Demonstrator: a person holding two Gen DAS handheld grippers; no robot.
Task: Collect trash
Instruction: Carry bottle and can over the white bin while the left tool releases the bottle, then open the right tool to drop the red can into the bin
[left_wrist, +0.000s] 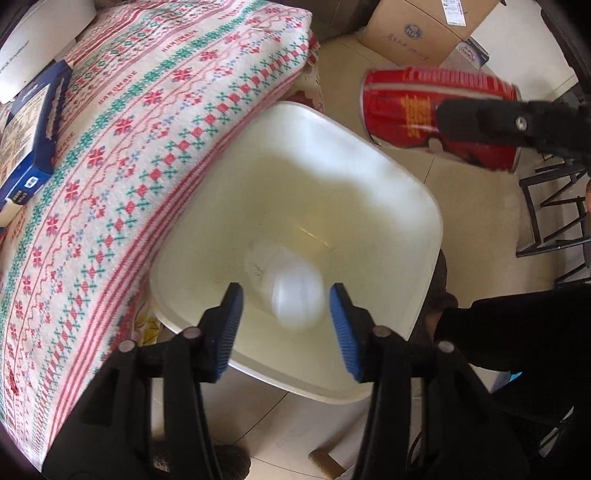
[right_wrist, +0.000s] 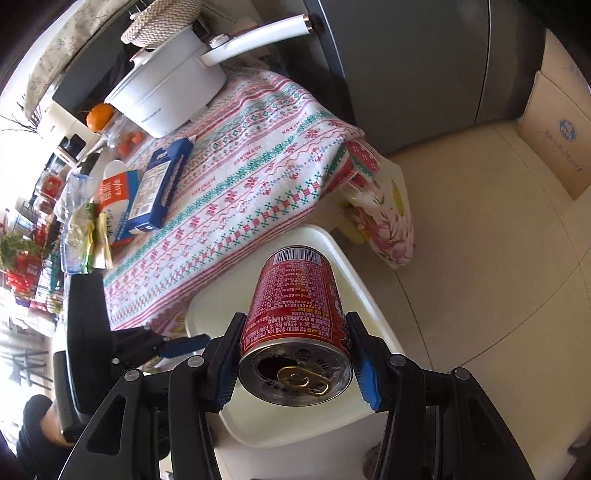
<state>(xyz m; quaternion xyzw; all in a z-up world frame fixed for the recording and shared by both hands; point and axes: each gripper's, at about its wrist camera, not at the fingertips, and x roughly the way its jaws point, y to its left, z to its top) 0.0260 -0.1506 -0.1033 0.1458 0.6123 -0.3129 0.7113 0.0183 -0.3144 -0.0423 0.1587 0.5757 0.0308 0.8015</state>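
A white trash bin (left_wrist: 424, 192) stands on the floor against the table edge. My left gripper (left_wrist: 286, 291) hangs open over its mouth, blue pads apart. Below them a blurred, clear plastic bottle (left_wrist: 284, 269) is inside the bin, touching neither pad. My right gripper (right_wrist: 295, 318) is shut on a red drink can (right_wrist: 291, 288), pull-tab end toward the camera, held above the bin's rim (right_wrist: 332, 240). In the left wrist view the can (left_wrist: 406, 110) hovers beyond the bin's far right corner. In the right wrist view the left gripper (right_wrist: 195, 341) shows at the bin's left side.
The table with a patterned cloth (right_wrist: 240, 184) holds a blue box (right_wrist: 159, 184), an orange-and-white carton (right_wrist: 114, 199), a white pot (right_wrist: 166, 99) and food packs. A floral bag (right_wrist: 384, 221) hangs beside the bin. Cardboard boxes (left_wrist: 417, 29) and a black frame (left_wrist: 554, 221) stand on the tiled floor.
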